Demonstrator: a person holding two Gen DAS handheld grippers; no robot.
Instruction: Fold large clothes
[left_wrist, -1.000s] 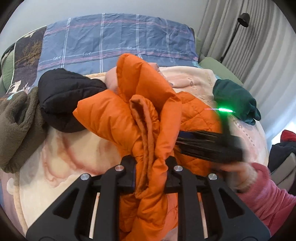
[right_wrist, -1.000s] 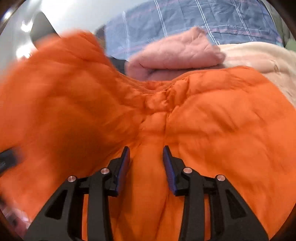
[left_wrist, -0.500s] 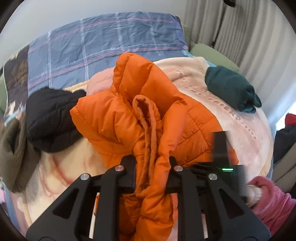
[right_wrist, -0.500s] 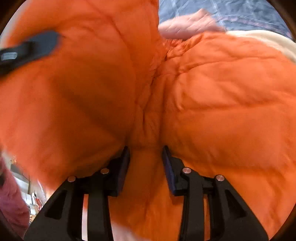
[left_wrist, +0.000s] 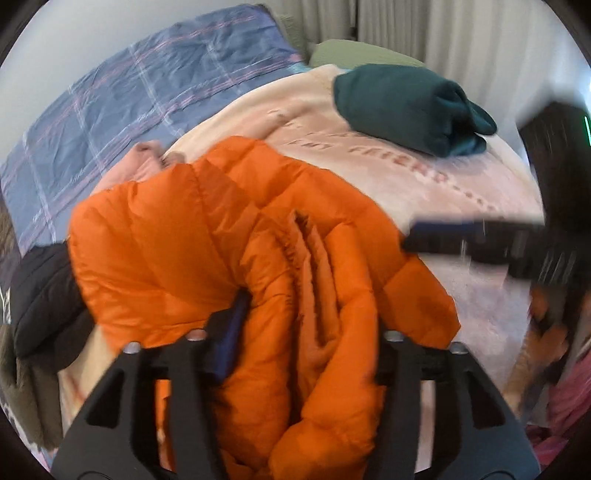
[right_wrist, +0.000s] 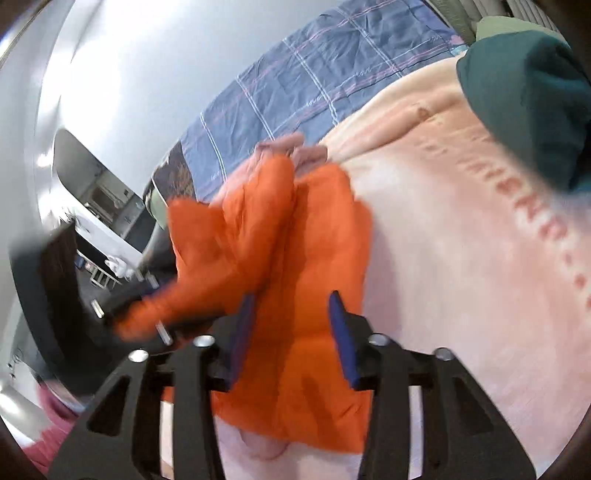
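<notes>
While the left wrist view looks along the left tongs (left_wrist: 303, 332), their fingers stand wide apart with a thick bunch of the orange puffer jacket (left_wrist: 229, 251) lying between them; the fabric fills the gap, but whether the pads press it cannot be told. The jacket sits crumpled on the pink blanket (left_wrist: 461, 192) covering the bed, its far edge reaching a pink garment (left_wrist: 140, 162) and its left edge touching a black jacket (left_wrist: 40, 295). Bare blanket lies open to the right of the jacket, up to a folded dark green garment (left_wrist: 410, 107) near the far right edge of the bed. The right tongs (left_wrist: 443, 240) enter blurred from the right, their tips just beside the jacket's right edge. A blue plaid cover (left_wrist: 147, 92) lies beyond the blanket. From the right wrist view, the right tongs (right_wrist: 291, 332) are spread wide, nothing pinched, hovering over the near part of the orange jacket (right_wrist: 295, 258). The jacket's right edge runs along open pink blanket (right_wrist: 461, 258), which stretches bare toward the green garment (right_wrist: 528, 99) at upper right. The left tongs (right_wrist: 129, 310) show blurred at the jacket's left edge.
</notes>
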